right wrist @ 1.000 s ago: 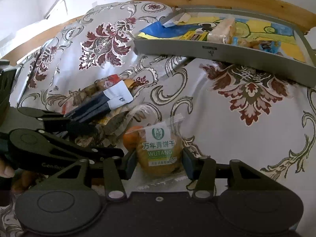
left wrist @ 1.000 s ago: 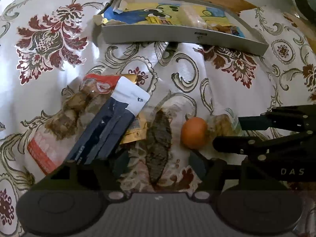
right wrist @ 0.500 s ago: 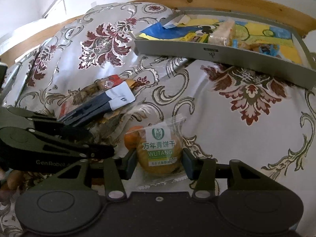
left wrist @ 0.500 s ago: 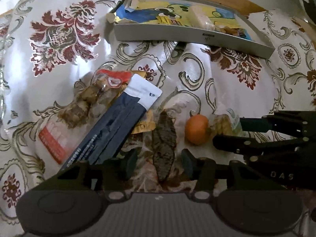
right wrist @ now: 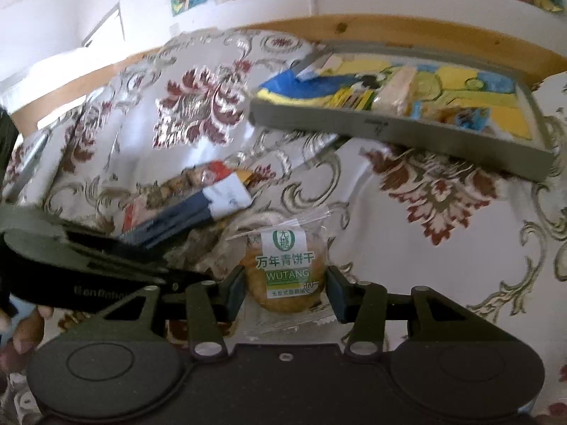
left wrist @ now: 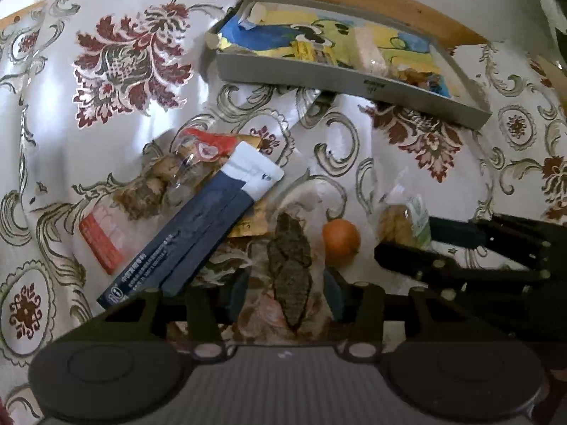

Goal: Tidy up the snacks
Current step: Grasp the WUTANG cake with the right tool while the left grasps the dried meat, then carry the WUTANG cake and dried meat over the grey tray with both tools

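Cloth: white glossy floral cloth [left wrist: 106, 134], dark red flower medallions, grey-green scrollwork.
Tray: flat grey rectangular tray [left wrist: 354, 86]; inside, blue, yellow and green cartoon print.
Biscuit packet: clear plastic biscuit packet [right wrist: 285, 272], golden-brown round biscuit, white label with green emblem and green lettering, a green band reading WUTANG.
Long pack: long navy-blue flat pack [left wrist: 198, 233], white end, small white print.
Bag: clear snack bag with red trim [left wrist: 152, 191], brown lumps inside, a red-orange panel at one end.
Round fruit: small orange round fruit [left wrist: 341, 238], plain orange.
Strip: dark brown rough dried strip [left wrist: 290, 262], mottled brown.
Grippers: left gripper [left wrist: 285, 292] and right gripper [right wrist: 285, 292], black.
Frame: pale wooden frame [right wrist: 389, 30], dark knots.
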A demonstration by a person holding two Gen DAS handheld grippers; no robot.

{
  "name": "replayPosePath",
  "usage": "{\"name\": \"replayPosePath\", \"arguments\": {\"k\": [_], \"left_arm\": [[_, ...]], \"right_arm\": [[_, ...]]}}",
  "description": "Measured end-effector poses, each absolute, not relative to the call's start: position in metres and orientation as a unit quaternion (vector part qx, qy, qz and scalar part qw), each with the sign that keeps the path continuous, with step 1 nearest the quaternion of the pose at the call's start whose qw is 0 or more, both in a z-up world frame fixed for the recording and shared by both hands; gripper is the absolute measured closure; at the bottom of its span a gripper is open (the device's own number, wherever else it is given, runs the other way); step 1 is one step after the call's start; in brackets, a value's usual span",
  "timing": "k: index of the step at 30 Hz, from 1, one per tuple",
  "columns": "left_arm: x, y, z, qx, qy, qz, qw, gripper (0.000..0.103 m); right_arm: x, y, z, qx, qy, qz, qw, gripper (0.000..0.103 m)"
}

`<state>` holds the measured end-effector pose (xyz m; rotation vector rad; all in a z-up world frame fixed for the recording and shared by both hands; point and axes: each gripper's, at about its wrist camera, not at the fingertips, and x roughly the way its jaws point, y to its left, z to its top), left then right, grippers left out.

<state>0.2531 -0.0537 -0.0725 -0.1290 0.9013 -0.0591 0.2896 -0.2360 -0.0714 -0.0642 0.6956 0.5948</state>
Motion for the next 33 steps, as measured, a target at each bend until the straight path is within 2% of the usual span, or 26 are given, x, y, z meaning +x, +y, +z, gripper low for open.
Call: {"name": "replayPosePath", "arguments": {"k": [8,19,25,33], "left_arm": [[0.248,-0.064,-0.057,-0.057,0.415,-0.039,0.907,0.054],[0.244,-0.069,-0.051,-0.058,0.408,-0.04,0.91,0.054],[0.243,-0.07,-0.038,-0.07,0.367,-0.046,0.926,0.054],[0.284,-0.088,-0.011,-0.046,0.308,-0.066,0.948,0.054]], "right_arm": [[0.287,-0.257,-0.053,0.007,0.282,0.257,0.924,0.053],[0.288,-0.262,-0.048,0.013,0.267,0.237,0.934,0.053],[0.288,-0.268,-0.044,0.023,0.245,0.219,0.944,0.053],[0.299,-0.286,-0.041,0.055,0.187,0.173,0.965,0.053]]}}
